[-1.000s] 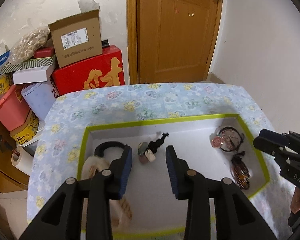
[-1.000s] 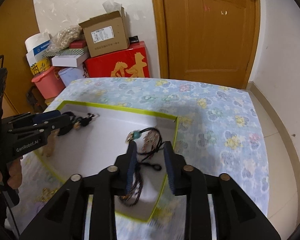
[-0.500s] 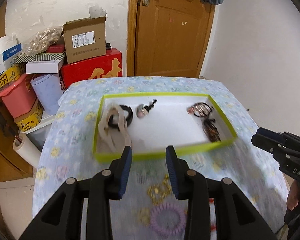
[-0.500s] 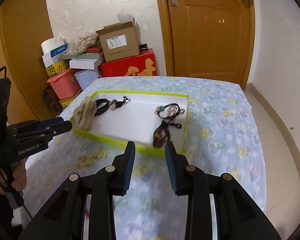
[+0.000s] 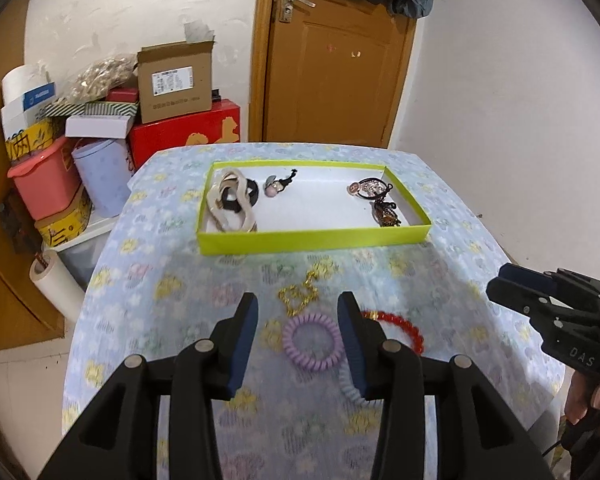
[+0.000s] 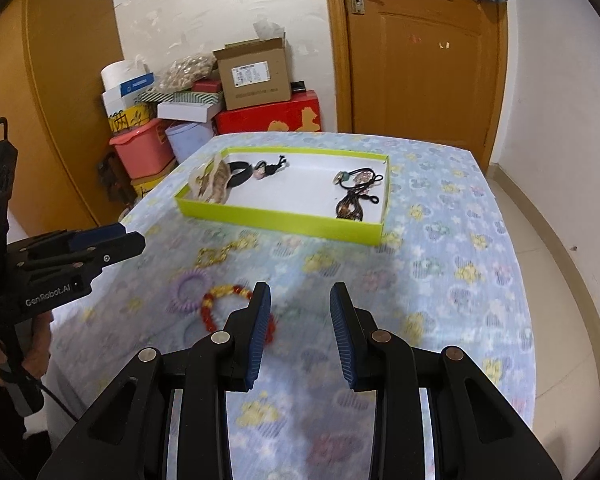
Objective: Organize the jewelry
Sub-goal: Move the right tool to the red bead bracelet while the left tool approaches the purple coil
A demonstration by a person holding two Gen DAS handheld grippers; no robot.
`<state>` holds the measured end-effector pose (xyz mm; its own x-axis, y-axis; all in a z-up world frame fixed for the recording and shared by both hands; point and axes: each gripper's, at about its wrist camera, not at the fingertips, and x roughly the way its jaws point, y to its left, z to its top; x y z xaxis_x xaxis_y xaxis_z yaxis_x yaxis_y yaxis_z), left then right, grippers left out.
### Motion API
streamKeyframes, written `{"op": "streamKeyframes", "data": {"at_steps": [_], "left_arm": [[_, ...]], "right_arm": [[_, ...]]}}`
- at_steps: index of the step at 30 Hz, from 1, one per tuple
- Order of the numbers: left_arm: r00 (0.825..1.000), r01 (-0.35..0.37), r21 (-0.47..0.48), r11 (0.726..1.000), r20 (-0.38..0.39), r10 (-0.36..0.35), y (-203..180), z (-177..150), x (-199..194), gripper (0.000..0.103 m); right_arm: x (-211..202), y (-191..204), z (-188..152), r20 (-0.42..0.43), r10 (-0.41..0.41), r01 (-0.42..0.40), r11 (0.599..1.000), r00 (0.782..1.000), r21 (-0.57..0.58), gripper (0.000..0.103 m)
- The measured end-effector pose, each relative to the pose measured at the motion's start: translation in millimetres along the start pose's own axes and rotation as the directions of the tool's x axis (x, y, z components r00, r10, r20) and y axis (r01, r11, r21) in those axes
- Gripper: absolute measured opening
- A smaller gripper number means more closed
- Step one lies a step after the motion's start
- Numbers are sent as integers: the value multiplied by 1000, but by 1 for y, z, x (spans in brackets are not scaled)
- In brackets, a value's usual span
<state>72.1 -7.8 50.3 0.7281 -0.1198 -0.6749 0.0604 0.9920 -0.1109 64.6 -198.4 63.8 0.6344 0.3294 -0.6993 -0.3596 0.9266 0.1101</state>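
A lime-green tray stands at the far side of the flowered table and holds a beige hair band, a black ring, a pink charm tie and dark necklaces. On the cloth nearer me lie a gold chain, a purple coil hair tie, a red bead bracelet and a pale coil tie. My left gripper hovers over the purple tie, its jaws opening, gripping nothing. My right gripper is open and empty, just right of the red bracelet.
Stacked cartons, a red box and pink tubs crowd the floor beyond the table's far left corner. A wooden door stands behind. The table edge drops to the tiled floor on the right. A hand holds the left gripper's handle.
Both grippers pulled back from over the tray to the near part of the table, bringing the loose chain, coil ties and bracelet into view. The left jaws stand wider.
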Motion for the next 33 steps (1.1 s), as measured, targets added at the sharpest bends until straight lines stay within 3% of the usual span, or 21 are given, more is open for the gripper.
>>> {"op": "streamKeyframes", "data": {"at_steps": [9,14,33], "left_arm": [[999,-37,2,999,-16,37,6,-25,-8,43],[999,-18,-20,1000,-37,17,13,-34,-6,43],[995,-11,-34,999,-103,7,14,-35,34,43]], "right_arm": [[-7,13,-18,-18,41,-41,999,999,-15,32],[-4,18,-26,-37,83,-83,996,996,-15,32],[24,25,-31,-97,137,-141,989,986,-39,32]]}}
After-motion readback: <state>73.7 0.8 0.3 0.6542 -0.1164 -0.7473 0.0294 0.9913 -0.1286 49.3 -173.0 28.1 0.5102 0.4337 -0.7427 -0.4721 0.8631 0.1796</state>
